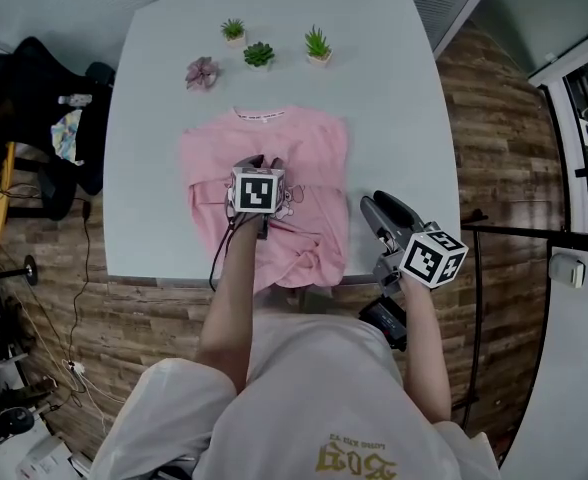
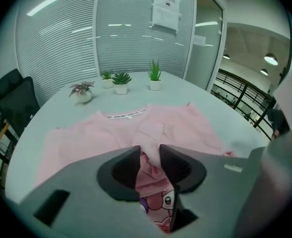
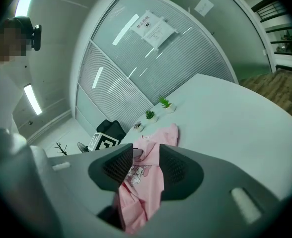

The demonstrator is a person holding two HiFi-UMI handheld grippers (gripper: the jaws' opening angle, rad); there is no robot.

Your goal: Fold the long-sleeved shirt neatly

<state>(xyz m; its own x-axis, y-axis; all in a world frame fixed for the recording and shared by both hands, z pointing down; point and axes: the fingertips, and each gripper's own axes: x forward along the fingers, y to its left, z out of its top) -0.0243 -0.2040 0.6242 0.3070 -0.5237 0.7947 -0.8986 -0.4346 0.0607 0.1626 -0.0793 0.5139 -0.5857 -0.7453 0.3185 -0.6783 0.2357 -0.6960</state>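
Pinching a raised fold of the pink shirt [image 1: 314, 148] at mid-chest with the left claw [image 2: 150, 155]: gap narrow, cloth fills it. Shirt lies on the white worktop [image 1: 394, 98], collar toward the small potted plants [image 1: 259, 55], hem bunched and hanging over the near edge. Right claw [image 3: 146, 155] is above the worktop just right of the shirt, jaws partly apart, nothing gripped. The shirt only shows beyond through its gap.
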